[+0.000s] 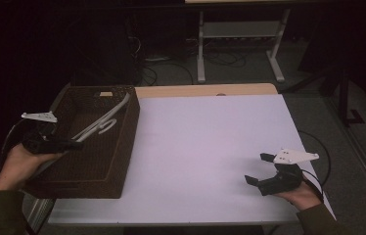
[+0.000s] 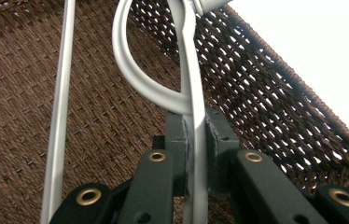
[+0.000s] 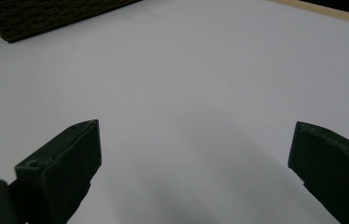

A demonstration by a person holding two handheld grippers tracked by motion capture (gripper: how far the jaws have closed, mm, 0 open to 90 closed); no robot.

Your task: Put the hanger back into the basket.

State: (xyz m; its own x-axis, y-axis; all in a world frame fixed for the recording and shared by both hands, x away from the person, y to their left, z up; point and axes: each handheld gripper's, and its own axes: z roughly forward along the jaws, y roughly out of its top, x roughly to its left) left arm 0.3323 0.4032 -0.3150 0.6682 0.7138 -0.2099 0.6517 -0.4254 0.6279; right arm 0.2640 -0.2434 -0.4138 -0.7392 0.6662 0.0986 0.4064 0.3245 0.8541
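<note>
While my left gripper (image 2: 195,140) clamps the thin grey shaft of a clothes hanger (image 2: 182,70), the hanger lies slanted inside the brown woven basket (image 1: 122,142) at the left end of the white table (image 1: 210,147), its upper end resting against the basket's far right wall. From the left gripper view I see both jaws pressed together on the shaft just below the point where the hanger's loop (image 2: 130,65) joins it, and a second grey bar (image 2: 60,107) of the same hanger runs alongside, well to the left. My right gripper (image 1: 262,169) hovers over bare table near the front right corner, jaws wide apart and holding nothing.

I judge the risk to be in the grip: the shaft is narrow and smooth, and pinched at one point the hanger could pivot or slide between the pads as it comes up. Its loop or far end might also snag the open weave or the rim and drag the light basket along with it.
</note>
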